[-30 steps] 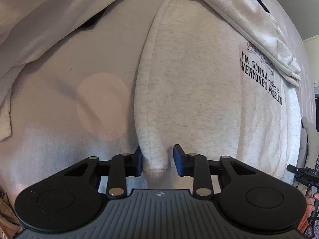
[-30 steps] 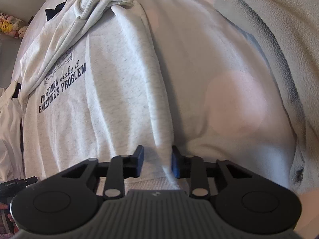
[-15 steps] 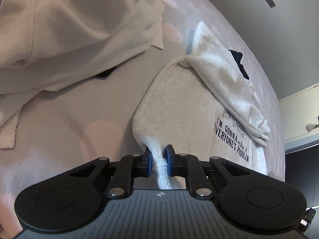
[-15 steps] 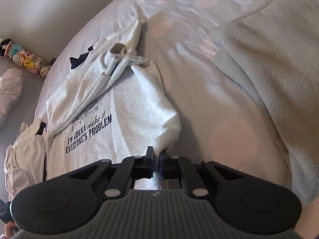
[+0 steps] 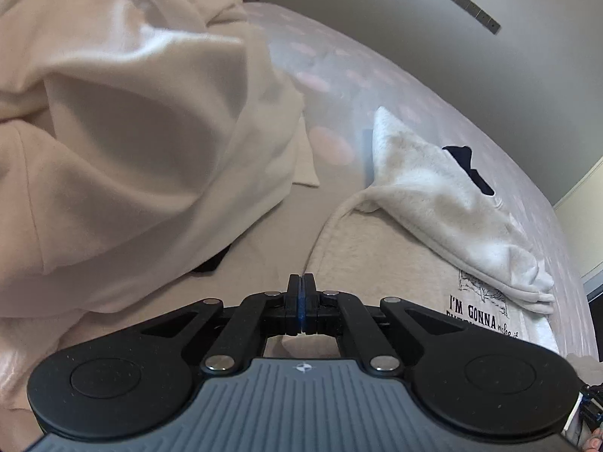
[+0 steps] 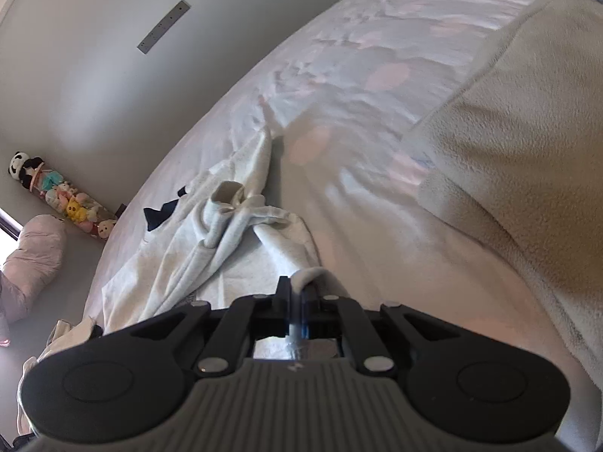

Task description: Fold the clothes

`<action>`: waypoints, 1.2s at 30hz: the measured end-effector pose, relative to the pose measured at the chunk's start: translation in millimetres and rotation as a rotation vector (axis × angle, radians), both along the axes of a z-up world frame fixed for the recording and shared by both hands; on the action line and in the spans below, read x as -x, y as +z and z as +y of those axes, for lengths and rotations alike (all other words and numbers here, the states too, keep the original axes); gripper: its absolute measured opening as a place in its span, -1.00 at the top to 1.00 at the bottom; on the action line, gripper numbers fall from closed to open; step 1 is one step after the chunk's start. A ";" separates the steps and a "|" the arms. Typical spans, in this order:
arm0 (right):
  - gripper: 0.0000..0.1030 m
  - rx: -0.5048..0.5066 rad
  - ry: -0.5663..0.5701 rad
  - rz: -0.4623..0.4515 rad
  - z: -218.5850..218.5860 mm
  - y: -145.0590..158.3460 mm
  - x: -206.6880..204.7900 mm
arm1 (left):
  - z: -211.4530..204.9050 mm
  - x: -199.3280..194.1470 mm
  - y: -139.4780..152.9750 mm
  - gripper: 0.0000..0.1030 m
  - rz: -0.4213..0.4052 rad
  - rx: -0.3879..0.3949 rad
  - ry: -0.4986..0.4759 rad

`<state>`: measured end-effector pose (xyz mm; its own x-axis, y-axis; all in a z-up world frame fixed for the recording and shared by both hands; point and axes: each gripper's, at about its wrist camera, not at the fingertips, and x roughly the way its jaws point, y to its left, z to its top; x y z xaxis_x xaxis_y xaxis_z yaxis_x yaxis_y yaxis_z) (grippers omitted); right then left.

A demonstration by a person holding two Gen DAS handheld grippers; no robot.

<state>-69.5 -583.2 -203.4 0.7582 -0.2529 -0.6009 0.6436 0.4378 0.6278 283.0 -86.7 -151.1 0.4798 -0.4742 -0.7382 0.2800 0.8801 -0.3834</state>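
A light grey hoodie (image 5: pixel 380 260) with black lettering lies on the bed, its sleeves folded across the chest; it also shows in the right wrist view (image 6: pixel 241 263). My left gripper (image 5: pixel 301 286) is shut at the hoodie's bottom hem, on its left corner; the cloth is mostly hidden behind the jaws. My right gripper (image 6: pixel 299 290) is shut on the hem's right corner, with a fold of grey cloth showing between the jaws. Both corners are lifted off the bed.
A cream blanket (image 5: pixel 124 143) is heaped left of the hoodie. A beige fleece blanket (image 6: pixel 520 158) lies to its right. The pale bedsheet (image 6: pixel 358 86) stretches behind. Plush toys (image 6: pixel 60 196) and a pink cushion (image 6: pixel 30 260) sit by the wall.
Both grippers were open around the hem's corners, then closed on them. They have since risen and tilted up, lifting the hem so the bed's far side and wall show.
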 end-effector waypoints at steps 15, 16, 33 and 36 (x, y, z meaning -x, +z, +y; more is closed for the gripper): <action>-0.53 0.090 -0.072 0.022 6.3 -0.3 7.1 | -31.9 22.0 9.9 0.87 -0.138 -0.094 -0.126; -0.55 0.100 -0.093 0.024 7.3 2.2 10.6 | -33.1 24.4 12.5 0.84 -0.154 -0.103 -0.131; -0.25 0.626 0.423 0.333 98.8 61.0 -50.6 | -129.2 131.8 24.0 0.12 -0.556 -0.507 -0.759; -0.25 0.736 0.555 0.443 119.5 54.9 -59.4 | -138.2 148.4 9.0 0.12 -0.577 -0.589 -0.866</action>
